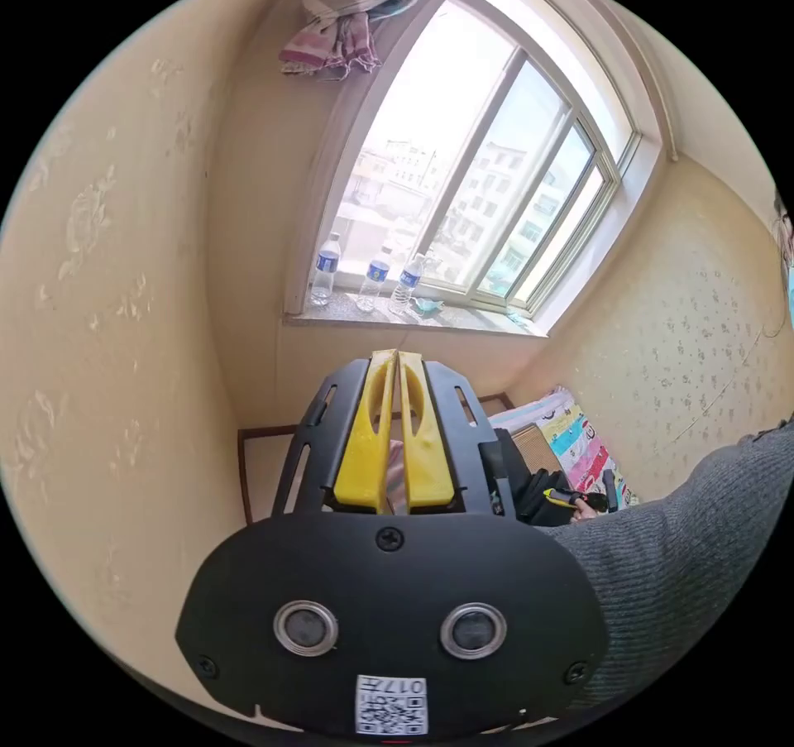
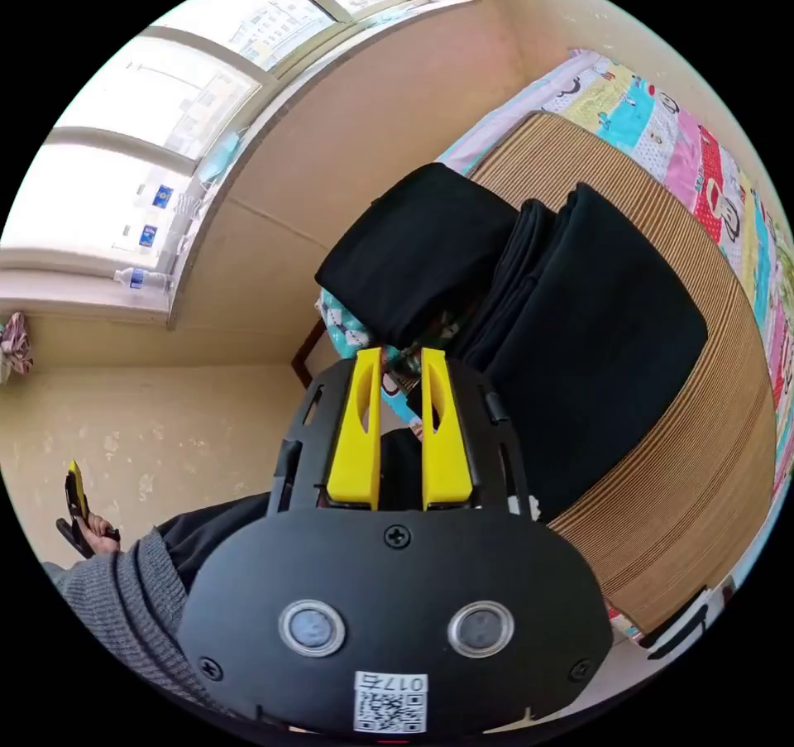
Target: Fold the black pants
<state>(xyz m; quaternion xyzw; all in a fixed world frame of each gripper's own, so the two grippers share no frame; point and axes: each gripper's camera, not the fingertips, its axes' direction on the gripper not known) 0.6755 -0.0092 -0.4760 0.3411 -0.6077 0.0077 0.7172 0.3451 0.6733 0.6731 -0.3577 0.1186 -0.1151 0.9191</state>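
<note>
Right gripper view first: my right claw (image 2: 395, 358) hangs above the bed, jaws a narrow gap apart, nothing between them. Just beyond lie the pants (image 2: 579, 325) — black, already folded into a thick slab on a ribbed brown mat (image 2: 703, 482), stacked edges facing a second black bundle (image 2: 413, 251) that sits beside them, touching or nearly so. Under the mat a patterned sheet (image 2: 662, 126) shows, and farther off the window (image 2: 165, 110).

I judge the cloth soft, limp and light. It will sag wherever it is unsupported, and the layers could slide apart if I pinch only the top one. So I would bite the whole stacked edge near a corner, one claw at each end — never the middle.

In the left gripper view my left claw (image 1: 395, 362) is raised toward the wall, jaws almost touching and empty. Past it my sleeve (image 1: 695, 548), then bottles (image 1: 372, 280) on the sill.
</note>
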